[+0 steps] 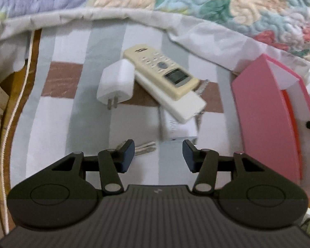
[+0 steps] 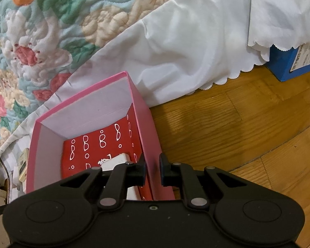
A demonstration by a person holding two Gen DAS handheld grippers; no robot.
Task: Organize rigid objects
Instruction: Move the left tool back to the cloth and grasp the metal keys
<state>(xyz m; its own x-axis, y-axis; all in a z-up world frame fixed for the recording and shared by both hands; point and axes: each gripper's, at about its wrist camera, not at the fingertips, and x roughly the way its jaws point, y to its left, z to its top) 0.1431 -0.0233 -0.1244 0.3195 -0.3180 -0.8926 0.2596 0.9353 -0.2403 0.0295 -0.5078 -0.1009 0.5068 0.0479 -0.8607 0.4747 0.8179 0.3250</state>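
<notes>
Remotes: my left view shows a cream remote (image 1: 161, 68) with grey buttons and a small dark screen, lying slantwise on top of a longer white remote (image 1: 175, 101) on the striped cloth (image 1: 72, 111).
Plug: a white charger block (image 1: 116, 82) with two metal prongs lies just left of the remotes, touching the cream one.
White box: a small white box (image 1: 178, 129) lies below the white remote's lower end, blurred.
Keys: silver keys (image 1: 144, 147) lie near my left finger (image 1: 127, 157), partly hidden by it.
Left gripper: my left gripper (image 1: 158, 156) hangs over the cloth with its jaws about half apart and nothing between them.
Pink box: the open pink box (image 2: 143, 111) stands on the floor at the cloth's right, with white inner walls and a red bottom printed with white loops; a white thing (image 2: 118, 161) lies in it.
Right gripper: my right gripper (image 2: 152, 170) is clamped narrowly on the box's right wall, one finger inside and one outside.
Surroundings: a flowered quilt (image 2: 31, 41) and a white sheet (image 2: 196, 51) hang behind; a blue box (image 2: 289, 64) stands on the wood floor (image 2: 237, 124).
</notes>
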